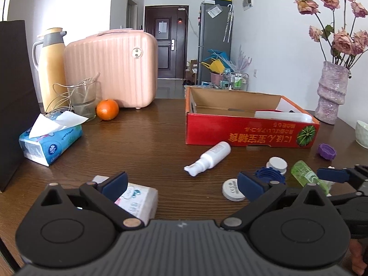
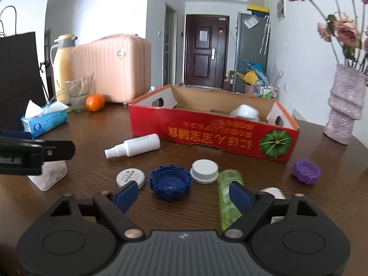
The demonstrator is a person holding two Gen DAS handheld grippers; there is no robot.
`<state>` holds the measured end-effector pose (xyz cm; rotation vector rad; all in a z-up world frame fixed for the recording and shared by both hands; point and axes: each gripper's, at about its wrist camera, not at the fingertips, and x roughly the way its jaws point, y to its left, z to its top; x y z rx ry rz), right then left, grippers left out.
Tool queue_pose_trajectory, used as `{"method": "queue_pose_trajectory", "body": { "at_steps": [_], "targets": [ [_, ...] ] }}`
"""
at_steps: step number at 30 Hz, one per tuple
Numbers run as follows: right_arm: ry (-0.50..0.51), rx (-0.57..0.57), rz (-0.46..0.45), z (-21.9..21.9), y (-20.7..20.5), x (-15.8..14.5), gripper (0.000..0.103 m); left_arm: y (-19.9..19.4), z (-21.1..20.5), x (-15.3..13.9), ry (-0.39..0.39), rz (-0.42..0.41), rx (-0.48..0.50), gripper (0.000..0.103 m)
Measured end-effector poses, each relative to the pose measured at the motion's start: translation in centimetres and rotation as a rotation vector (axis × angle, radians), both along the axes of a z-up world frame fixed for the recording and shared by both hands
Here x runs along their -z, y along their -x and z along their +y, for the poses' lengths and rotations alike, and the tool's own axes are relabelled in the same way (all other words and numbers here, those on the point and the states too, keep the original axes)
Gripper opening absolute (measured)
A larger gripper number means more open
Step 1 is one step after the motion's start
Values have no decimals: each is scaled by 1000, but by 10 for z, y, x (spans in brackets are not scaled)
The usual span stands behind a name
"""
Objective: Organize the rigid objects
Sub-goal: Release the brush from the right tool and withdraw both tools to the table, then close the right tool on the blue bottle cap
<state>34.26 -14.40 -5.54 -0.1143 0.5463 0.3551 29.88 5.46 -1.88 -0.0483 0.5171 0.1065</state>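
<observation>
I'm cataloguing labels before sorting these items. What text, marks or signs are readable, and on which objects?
"CE": mark on the round white disc, beside the blue cap; its smaller print is unreadable.
Large yellow East Asian characters, upside down, on the red cardboard box: visible, too blurred to transcribe.
White spray bottle: grey print, too small.
Blue tissue pack: logo and print, too small.
Left claw: white lettering, blurred.

A pink case (image 1: 110,69) stands at eleven o'clock on the desk (image 1: 142,142), a yellow flask (image 1: 49,69) just left of it. A glass (image 1: 84,99) and an orange (image 1: 107,109) sit in front, a tissue pack (image 1: 49,141) at nine o'clock. A vase (image 1: 331,92) of dried roses (image 1: 340,18) stands at two o'clock.
</observation>
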Motion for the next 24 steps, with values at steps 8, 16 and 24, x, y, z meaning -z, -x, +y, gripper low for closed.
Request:
{"method": "queue_pose_trajectory", "body": {
  "at_steps": [8, 16, 24],
  "targets": [
    [10, 14, 37, 17, -23, 6, 79, -2, 16, 1, 7, 4, -17, 103],
    [2, 43, 127, 25, -50, 15, 66, -3, 20, 1, 14, 11, -17, 103],
    [-14, 41, 132, 24, -50, 17, 52, -3, 19, 2, 9, 17, -20, 103]
  ]
}}
